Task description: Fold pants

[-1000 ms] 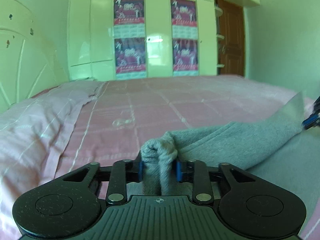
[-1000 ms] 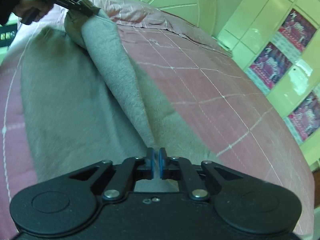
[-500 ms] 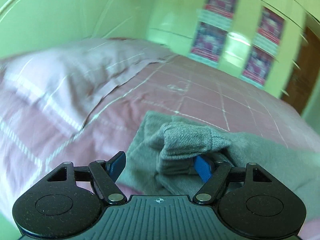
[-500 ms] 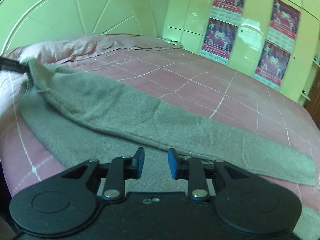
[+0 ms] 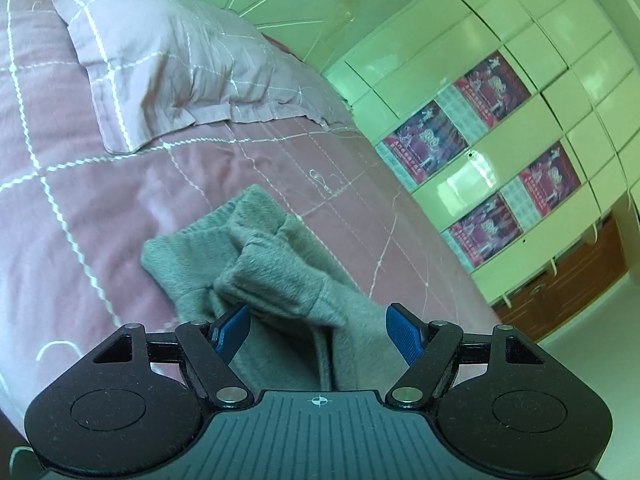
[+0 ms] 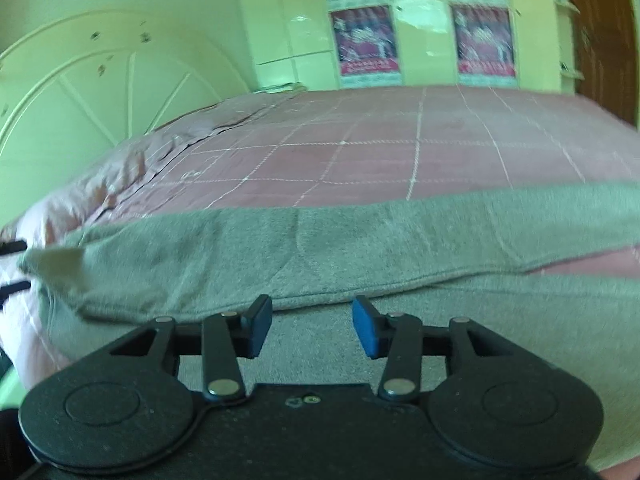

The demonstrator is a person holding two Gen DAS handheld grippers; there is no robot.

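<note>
Grey fleece pants [image 5: 276, 276] lie on the pink checked bed cover [image 5: 120, 208]. In the left wrist view their bunched cuffed end lies just ahead of my left gripper [image 5: 320, 330], which is wide open with cloth between but not pinched by the blue pads [image 5: 404, 332]. In the right wrist view the pants [image 6: 320, 248] lie folded lengthwise across the bed, one leg over the other. My right gripper [image 6: 312, 326] is open and empty just above the lower layer, near the folded edge.
A pink pillow [image 5: 160, 68] lies at the head of the bed by the pale headboard [image 6: 100, 92]. A cream wardrobe with posters [image 5: 492, 148] stands beyond the bed. A brown wooden door [image 6: 600, 32] is at the far right.
Both grippers opened and let go of the pants. The held leg dropped and now lies flat over the other. Both grippers have drawn back and turned.
</note>
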